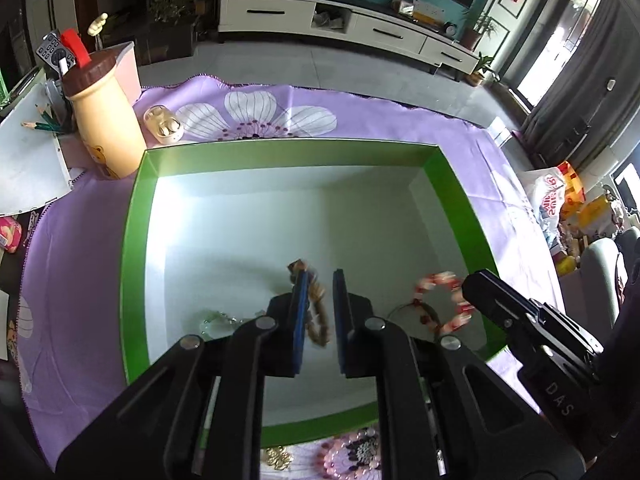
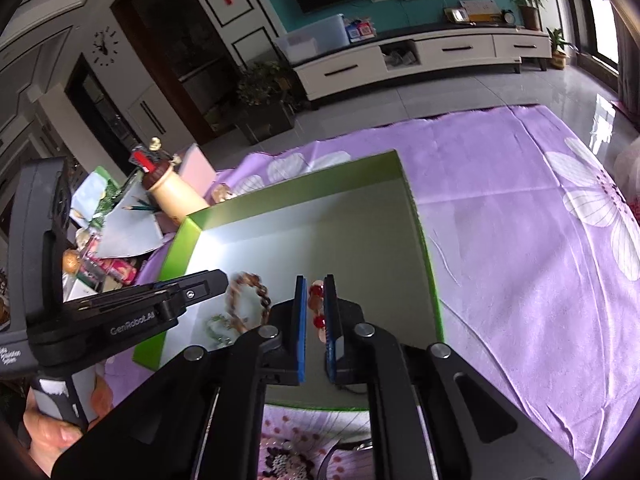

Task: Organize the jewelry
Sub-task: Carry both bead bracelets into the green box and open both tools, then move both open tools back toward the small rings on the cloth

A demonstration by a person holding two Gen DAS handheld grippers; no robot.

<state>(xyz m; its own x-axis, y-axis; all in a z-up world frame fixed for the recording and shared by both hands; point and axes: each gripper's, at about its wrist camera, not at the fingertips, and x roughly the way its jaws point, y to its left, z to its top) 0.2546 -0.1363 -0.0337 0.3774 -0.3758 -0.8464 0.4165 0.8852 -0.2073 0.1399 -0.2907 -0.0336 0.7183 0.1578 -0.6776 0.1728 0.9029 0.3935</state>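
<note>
A green box (image 1: 136,216) with a white floor lies on the purple cloth; it also shows in the right wrist view (image 2: 424,240). My left gripper (image 1: 320,280) hangs inside it with its jaws a little apart, and a brown bead bracelet (image 1: 318,316) falls loose between them. My right gripper (image 2: 315,284) is shut on a red and pink bead bracelet (image 2: 316,304), seen whole in the left wrist view (image 1: 444,300). A pale green bracelet (image 1: 216,322) lies on the box floor to the left.
A cream bottle with a brown lid (image 1: 104,120) and an earbud case (image 1: 164,124) stand behind the box's left corner. A pink bead bracelet (image 1: 352,456) and a gold piece (image 1: 278,458) lie on the cloth in front of the box.
</note>
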